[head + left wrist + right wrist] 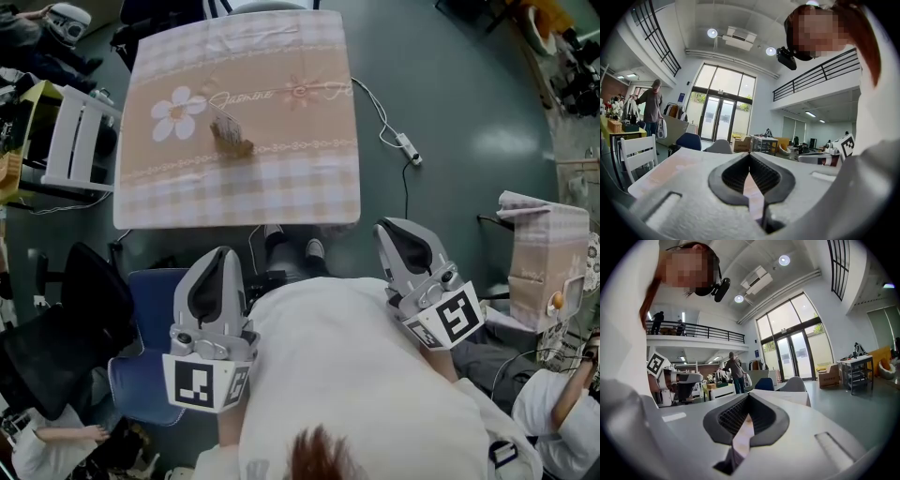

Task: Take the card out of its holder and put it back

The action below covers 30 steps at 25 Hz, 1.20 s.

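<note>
**Left claw** (pixel 218 272): clenched, ribbed pads meeting at the tips and gripping nothing. It is hovering against the person's torso, short of the tabletop's near edge, and pointing toward 12 o'clock.

**Right claw** (pixel 405 246): likewise clenched and empty. It is hanging at the torso's 3 o'clock side and tilting toward 11 o'clock.

**Card** (pixel 225 128): appears to be standing in its holder (pixel 238 147), though it is too small to tell how deep it is sitting. The pair is resting toward the far half of the tabletop, at 12 o'clock from the left claw and 10 o'clock from the right, well apart from both.

**Tabletop** (pixel 281 197): is wearing a checked cloth, with a flower print (pixel 178 114) lying at the holder's 9 o'clock.

**Surroundings**: a white chair (pixel 75 141) is standing at the tabletop's 9 o'clock, and a cable (pixel 380 117) is trailing across the floor at its 3 o'clock.

**Stage, judged**: a card seated in its holder with both claws drawn back suits either a card waiting to be drawn or one already slotted home. The views are not settling which.

**Handling note, judged**: the holder is looking small and light on a loose cloth, so it is likely to slide or tip. Any work on the card is going best with one claw bracing the holder's base. The other should be pinching the card's upper edge and travelling in line with the slot.
</note>
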Motion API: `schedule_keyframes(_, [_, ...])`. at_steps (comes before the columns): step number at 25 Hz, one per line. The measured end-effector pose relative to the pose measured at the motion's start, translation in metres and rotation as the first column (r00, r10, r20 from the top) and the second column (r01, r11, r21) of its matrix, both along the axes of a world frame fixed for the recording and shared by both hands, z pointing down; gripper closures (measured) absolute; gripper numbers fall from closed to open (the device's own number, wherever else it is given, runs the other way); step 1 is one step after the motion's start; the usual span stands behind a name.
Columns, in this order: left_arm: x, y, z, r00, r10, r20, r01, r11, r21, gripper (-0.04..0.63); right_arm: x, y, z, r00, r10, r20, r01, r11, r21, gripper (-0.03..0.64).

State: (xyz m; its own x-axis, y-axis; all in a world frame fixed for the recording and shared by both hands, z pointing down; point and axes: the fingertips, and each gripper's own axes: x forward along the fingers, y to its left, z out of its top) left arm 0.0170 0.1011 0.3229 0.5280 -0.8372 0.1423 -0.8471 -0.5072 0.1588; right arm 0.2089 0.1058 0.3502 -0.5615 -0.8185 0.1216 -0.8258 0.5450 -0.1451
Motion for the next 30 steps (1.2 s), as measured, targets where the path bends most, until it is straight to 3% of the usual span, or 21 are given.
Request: schedule_keyframes(30, [0.000, 0.018, 0.006, 1.000, -0.006, -0.022, 0.006, 1.000, -0.005, 0.595, -0.004, 0.017, 0.006, 0.999, -0.020, -0.039, 0.020, 1.000, -0.008, 0.623])
